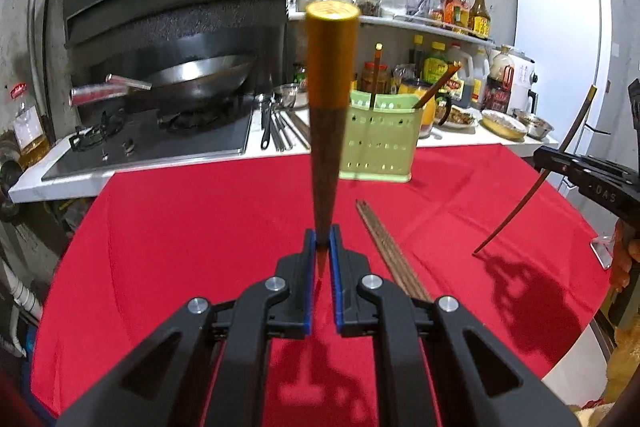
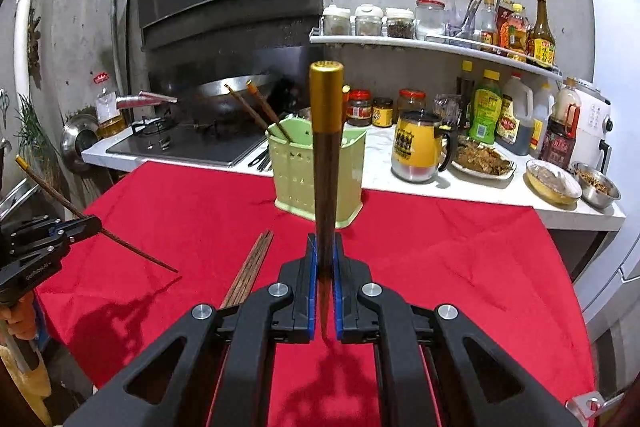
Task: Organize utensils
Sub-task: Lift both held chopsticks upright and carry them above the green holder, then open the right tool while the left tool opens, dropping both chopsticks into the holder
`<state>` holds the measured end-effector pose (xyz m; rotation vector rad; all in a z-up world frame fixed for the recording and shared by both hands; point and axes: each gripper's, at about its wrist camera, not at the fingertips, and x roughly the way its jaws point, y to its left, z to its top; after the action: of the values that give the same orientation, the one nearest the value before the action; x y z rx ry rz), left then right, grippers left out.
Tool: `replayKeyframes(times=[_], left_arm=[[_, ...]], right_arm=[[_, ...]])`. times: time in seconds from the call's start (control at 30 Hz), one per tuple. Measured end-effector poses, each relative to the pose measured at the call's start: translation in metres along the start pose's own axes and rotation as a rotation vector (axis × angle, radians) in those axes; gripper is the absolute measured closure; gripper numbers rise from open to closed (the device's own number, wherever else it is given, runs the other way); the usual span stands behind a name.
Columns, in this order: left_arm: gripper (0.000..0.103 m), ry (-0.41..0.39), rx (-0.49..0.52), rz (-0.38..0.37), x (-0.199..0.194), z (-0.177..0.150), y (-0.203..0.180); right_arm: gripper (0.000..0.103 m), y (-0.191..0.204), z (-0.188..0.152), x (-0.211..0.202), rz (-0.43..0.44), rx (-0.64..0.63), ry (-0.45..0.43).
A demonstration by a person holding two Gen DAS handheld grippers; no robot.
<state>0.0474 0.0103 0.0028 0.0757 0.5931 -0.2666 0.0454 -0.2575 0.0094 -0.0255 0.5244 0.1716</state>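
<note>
A gold-capped wooden chopstick is held in each tool above the red tablecloth (image 1: 200,227): the left gripper (image 1: 322,245) is clamped on the thin end of the left-hand chopstick (image 1: 326,147), and the right gripper (image 2: 326,255) is clamped low on the shaft of the right-hand chopstick (image 2: 326,167), both sticks standing gold end up and away from the cameras. The carrying step appears to be in hand, with delivery into the green utensil holder (image 2: 308,179) still to be made. For that, each stick would have to be brought over the holder's open top, tipped so that the thin end leads, and let go only once it is inside the walls; taking the two in turn would probably avoid a clash. The holder stands at the far edge of the cloth, near the white counter (image 2: 440,187), and two chopsticks (image 2: 256,113) are already leaning in it. A bundle of loose chopsticks (image 1: 384,247) is left lying on the cloth between the tools, apart from the holder, and remains to be collected.
</note>
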Motion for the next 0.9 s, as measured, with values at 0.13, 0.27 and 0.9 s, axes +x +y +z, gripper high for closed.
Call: replayKeyframes(times=[0.13,0.27,0.9], left_arm=[[0.097,-0.035,-0.013,-0.023,0.005,0.027,0.001],[0.097,-0.107,-0.03,-0.057,0.008,0.071,0.003],[0.097,-0.092,0.054,-0.112,0.121,0.186,-0.039]], right_arm=[[0.097,-0.008,0.017,0.003,-0.038,-0.008,-0.04],[0.097,-0.02,0.05,0.008,-0.069,-0.001,-0.112],[0.096,-0.027,0.153,0.095,-0.022,0.011,-0.216]])
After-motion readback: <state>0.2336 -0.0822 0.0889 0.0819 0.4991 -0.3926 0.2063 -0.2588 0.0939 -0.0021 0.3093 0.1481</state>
